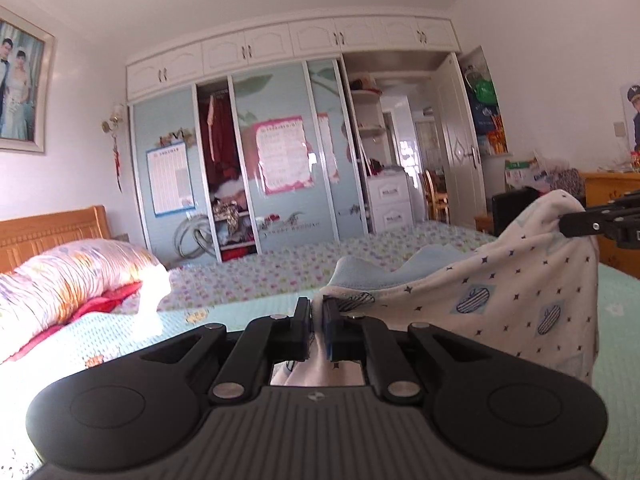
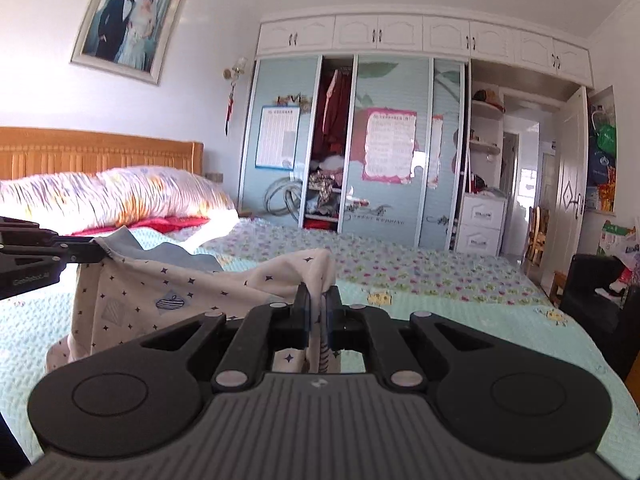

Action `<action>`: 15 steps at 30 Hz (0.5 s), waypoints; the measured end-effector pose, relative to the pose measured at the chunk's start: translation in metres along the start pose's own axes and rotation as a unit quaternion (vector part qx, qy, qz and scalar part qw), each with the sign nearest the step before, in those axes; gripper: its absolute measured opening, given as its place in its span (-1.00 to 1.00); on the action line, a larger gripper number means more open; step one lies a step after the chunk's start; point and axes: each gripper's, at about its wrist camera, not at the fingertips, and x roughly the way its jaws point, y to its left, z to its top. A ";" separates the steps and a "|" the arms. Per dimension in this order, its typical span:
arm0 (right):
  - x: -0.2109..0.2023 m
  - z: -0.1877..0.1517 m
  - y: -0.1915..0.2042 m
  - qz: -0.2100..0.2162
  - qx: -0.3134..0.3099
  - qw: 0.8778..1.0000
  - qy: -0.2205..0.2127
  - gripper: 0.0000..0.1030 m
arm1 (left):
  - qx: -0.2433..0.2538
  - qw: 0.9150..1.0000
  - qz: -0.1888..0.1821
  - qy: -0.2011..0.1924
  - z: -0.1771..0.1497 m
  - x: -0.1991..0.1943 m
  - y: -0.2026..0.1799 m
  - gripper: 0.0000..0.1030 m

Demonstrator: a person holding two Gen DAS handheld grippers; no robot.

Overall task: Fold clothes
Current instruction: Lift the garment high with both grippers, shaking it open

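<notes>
bed (image 2: 440, 280): wide, covered by a pale green quilted bedspread with small flower print; wooden headboard (image 2: 100, 152) stood at its far left end
pillow (image 2: 112, 196): long, striped floral, lay on the bedspread against the headboard
red cloth (image 2: 176, 224): lay flat under the pillow's front edge, on the bedspread
garment (image 2: 160, 292): white with dark stars and striped patches, blue lining; lower part hung down to the bedspread near the front, upper edge was lifted off it
sunlight: bright patch fell on the bedspread beside the pillow
</notes>
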 end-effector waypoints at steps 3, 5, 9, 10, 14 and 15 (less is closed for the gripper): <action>-0.018 0.027 -0.005 0.013 0.004 0.999 -0.045 -0.87 | -0.006 0.998 0.014 -0.054 0.031 -0.012 0.003 -0.88; -0.025 0.044 -0.009 0.019 0.005 0.997 -0.068 -0.87 | -0.003 0.996 0.019 -0.088 0.051 -0.020 0.004 -0.89; -0.032 0.076 -0.019 0.030 0.005 0.994 -0.102 -0.87 | 0.000 0.991 0.004 -0.130 0.096 -0.018 0.008 -0.89; -0.034 0.084 -0.022 0.032 0.006 0.993 -0.111 -0.87 | 0.003 0.991 0.000 -0.137 0.109 -0.014 0.008 -0.89; -0.020 0.107 -0.037 0.025 0.013 0.992 -0.122 -0.87 | 0.026 0.987 -0.010 -0.158 0.139 0.013 0.006 -0.89; -0.014 0.112 -0.041 0.022 0.016 0.992 -0.122 -0.87 | 0.033 0.988 -0.009 -0.151 0.140 0.028 0.005 -0.89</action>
